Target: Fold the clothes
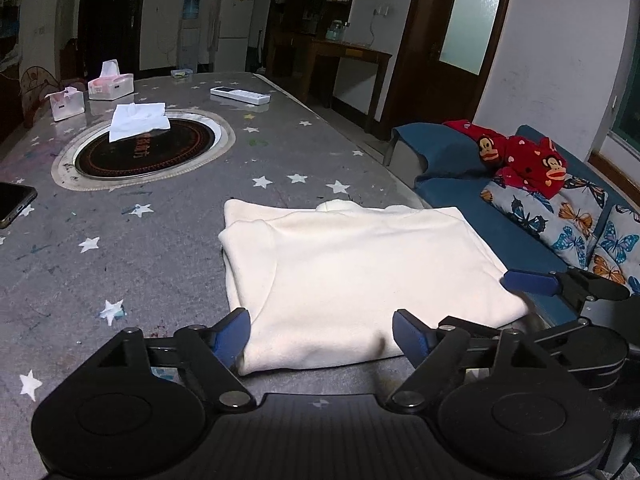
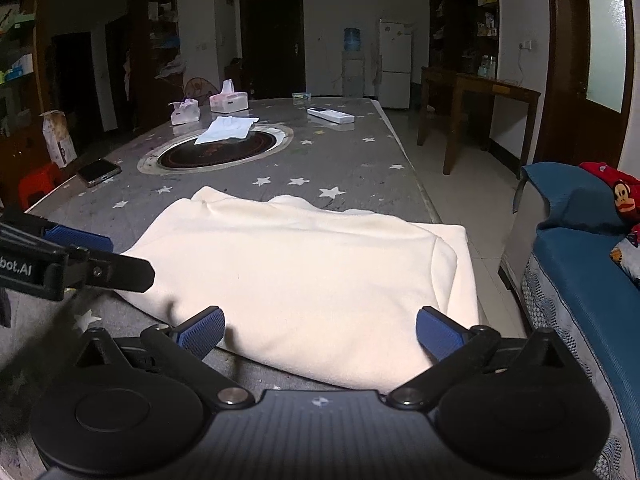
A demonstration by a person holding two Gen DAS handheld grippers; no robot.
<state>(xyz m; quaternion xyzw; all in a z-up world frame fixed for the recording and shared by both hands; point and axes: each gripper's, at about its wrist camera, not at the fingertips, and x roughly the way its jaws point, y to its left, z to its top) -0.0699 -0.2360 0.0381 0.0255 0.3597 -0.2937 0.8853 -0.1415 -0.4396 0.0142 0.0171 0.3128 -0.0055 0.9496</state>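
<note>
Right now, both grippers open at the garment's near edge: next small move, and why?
Probably close both on the near hem. The left hand-held gripper and right hand-held gripper straddle the cream garment, jaws open, sides already folded in, so a hem-to-collar fold looks next.

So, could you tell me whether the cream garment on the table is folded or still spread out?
Partly folded: the cream garment has both sides turned in, making a rectangle.

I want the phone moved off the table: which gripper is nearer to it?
Left. The left gripper sits at the cream garment's near edge on the side where the phone lies; the right gripper is at the garment's sofa-side end, farther away.
</note>
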